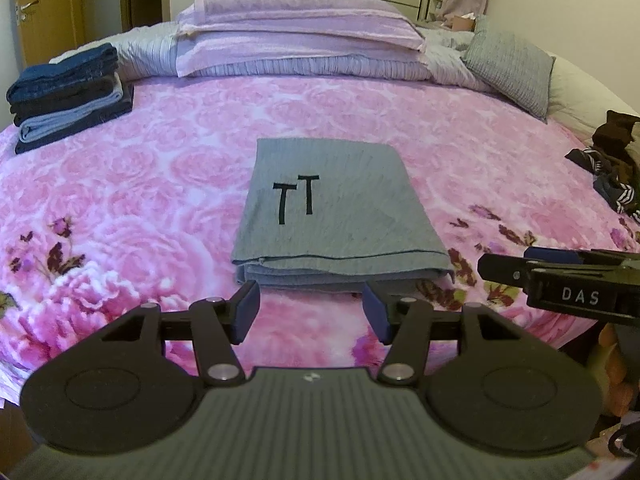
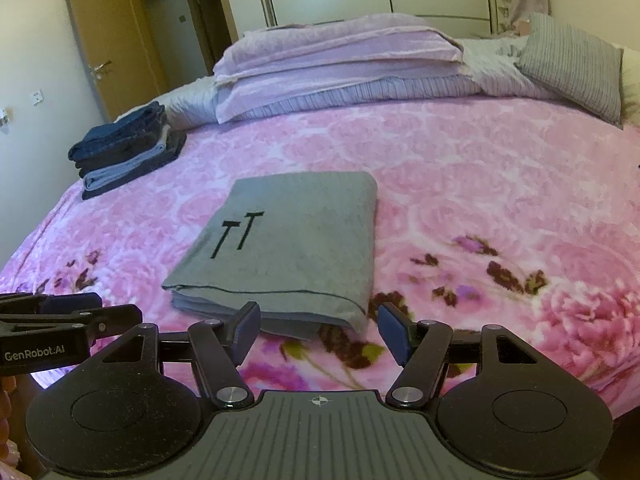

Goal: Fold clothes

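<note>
Two claws – left claw (image 1: 310, 307), right claw (image 2: 318, 328) – gaping, empty; grey garment (image 1: 332, 208) folded flat, rectangular.

Grey garment (image 1: 340, 208): I see it folded into a neat rectangle, two black T marks on top, lying flat just ahead of my left tool (image 1: 310, 310).
Near edge: layered fold faces me, just past the fingertips of my right tool (image 2: 318, 330).

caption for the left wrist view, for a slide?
Open left gripper at near edge of folded grey garment on pink floral blanket; folded jeans stack behind.
</note>
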Motion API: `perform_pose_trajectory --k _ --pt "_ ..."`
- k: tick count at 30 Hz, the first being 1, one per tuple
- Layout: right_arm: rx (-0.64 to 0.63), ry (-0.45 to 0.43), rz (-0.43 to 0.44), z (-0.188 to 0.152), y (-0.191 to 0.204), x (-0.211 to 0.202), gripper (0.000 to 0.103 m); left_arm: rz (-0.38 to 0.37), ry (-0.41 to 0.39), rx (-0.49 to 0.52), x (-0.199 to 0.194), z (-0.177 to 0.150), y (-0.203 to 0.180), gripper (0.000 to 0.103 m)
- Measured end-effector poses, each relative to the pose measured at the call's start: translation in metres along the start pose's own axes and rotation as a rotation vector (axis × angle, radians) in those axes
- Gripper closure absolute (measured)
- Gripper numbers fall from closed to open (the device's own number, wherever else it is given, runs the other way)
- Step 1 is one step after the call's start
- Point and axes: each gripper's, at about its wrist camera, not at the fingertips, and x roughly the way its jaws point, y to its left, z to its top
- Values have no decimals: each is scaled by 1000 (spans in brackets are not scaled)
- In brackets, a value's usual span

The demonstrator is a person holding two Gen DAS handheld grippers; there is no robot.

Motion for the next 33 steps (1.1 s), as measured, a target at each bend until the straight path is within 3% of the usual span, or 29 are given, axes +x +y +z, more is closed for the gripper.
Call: perform_pose_trajectory --k 3,6,11,16,19,22,25,27,28,29,31,33 --pt "11 20 2 0 -7 12 41 -28 18 -53 12 -1 10 45" --pt "69 28 24 -1 -22 26 41 -116 45 -243 30 -9 37 40" --pt "429 33 166 -8 -80 58 40 -269 105 -681 73 -32 79 40" --pt "673 42 269 -11 -118 97 40 -323 121 -904 115 -44 82 40" --pt "760 81 303 -11 -130 118 40 -323 75 -1019 130 -48 82 40" --pt "808 63 337 -13 -136 129 41 -302 34 -1069 138 -46 79 40" --pt "781 61 351 -8 -136 135 41 -273 -2 -1054 144 -42 73 40" --pt "755 60 352 -8 -131 139 59 -244 -20 -1056 144 -40 71 52" --pt "749 71 338 -8 -131 143 65 -225 -23 -1049 145 -41 72 72" --pt "756 69 336 -10 -131 143 73 -230 -24 -1039 145 -42 75 80" --pt "767 71 332 -14 -131 139 84 -264 -22 -1034 144 -42 85 83" --pt "825 100 373 -23 -129 133 87 -242 -44 -1003 133 -38 92 85"
